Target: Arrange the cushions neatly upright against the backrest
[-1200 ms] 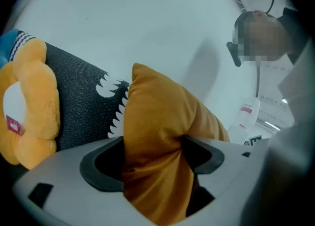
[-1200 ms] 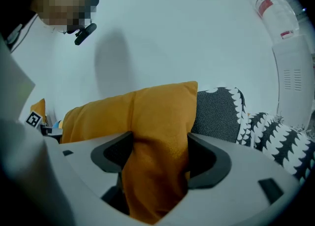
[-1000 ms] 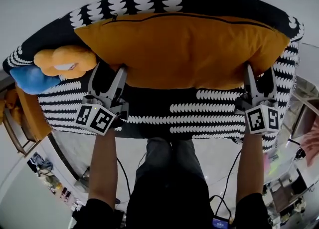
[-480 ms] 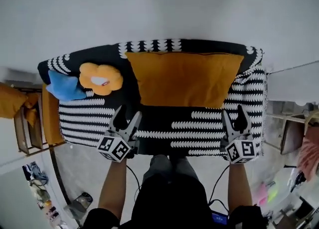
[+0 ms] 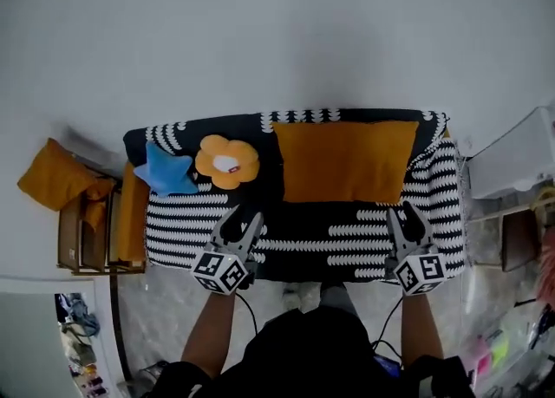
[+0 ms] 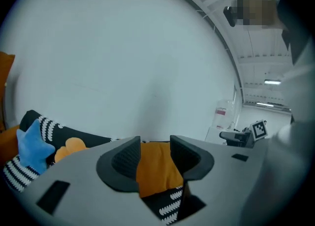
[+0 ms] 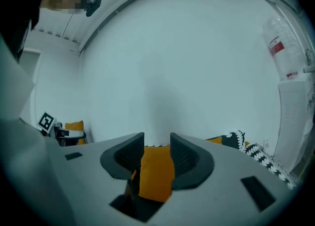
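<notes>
Your left claw and right claw both hung in the air in front of the sofa, not touching anything. Their jaws had just been closing and sat at a narrow gap with nothing gripped. The big orange cushion only showed through the gaps, well behind them. That cushion stood upright against the backrest, toward the right end. Left of it, an orange flower cushion leaned on the backrest too, just beside a blue star cushion at the left end.
</notes>
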A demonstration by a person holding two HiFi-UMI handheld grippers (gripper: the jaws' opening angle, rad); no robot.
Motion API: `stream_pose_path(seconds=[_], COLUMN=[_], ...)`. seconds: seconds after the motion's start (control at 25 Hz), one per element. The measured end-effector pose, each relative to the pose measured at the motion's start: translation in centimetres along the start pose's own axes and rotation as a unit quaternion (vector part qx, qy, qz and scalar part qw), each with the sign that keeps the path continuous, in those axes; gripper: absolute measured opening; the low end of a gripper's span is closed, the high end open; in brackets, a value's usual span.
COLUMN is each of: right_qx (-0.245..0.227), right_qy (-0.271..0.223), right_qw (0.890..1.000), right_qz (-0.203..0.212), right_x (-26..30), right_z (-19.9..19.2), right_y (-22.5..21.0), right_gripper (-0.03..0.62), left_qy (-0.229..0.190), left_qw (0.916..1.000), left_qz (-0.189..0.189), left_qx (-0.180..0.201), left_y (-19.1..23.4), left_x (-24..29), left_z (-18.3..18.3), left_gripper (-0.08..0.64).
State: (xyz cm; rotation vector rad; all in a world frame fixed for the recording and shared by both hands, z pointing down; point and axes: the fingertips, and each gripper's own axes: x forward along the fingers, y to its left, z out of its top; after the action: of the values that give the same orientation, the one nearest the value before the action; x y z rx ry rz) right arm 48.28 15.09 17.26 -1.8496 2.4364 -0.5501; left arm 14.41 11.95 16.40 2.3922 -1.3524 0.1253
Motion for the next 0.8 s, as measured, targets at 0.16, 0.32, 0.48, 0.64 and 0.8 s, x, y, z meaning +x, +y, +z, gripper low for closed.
stream_pose_path(seconds=[0.16, 0.32, 0.48, 0.64, 0.8], right_qx=[-0.011, -0.02, -0.044, -0.06, -0.066], right_qy=[-0.017, -0.013, -0.011, -0.02, -0.02], right_qw=[1.0, 1.0, 0.999, 0.998, 0.998], right_qz=[-0.005, -0.007, 0.009, 0.008, -0.005], right_x=[-3.8, -7.7, -10.4, -13.5, -16.7], right_z=[-0.6, -2.4, -3.5, -3.2, -3.0], right_y=[4.8, 10.6, 16.0, 19.0, 19.1], right_gripper=[0.143, 0.12, 0.109, 0.092, 0.071], left_qy=[-0.027, -0.047, -0.061, -0.061, -0.071], left_qw=[0.9996, 0.9989, 0.9973, 0.9967, 0.9956], left_qz=[-0.003, -0.004, -0.029, -0.043, -0.056], left_qx=[-0.011, 0.005, 0.028, 0.032, 0.025], left_y=[-0.6, -2.0, -3.3, -4.2, -6.1], left_x=[-4.0, -9.0, -13.3, -16.2, -17.7], left_z=[1.7, 2.9, 3.0, 2.2, 2.0], left_gripper=[0.171, 0.105, 0.052, 0.041, 0.035])
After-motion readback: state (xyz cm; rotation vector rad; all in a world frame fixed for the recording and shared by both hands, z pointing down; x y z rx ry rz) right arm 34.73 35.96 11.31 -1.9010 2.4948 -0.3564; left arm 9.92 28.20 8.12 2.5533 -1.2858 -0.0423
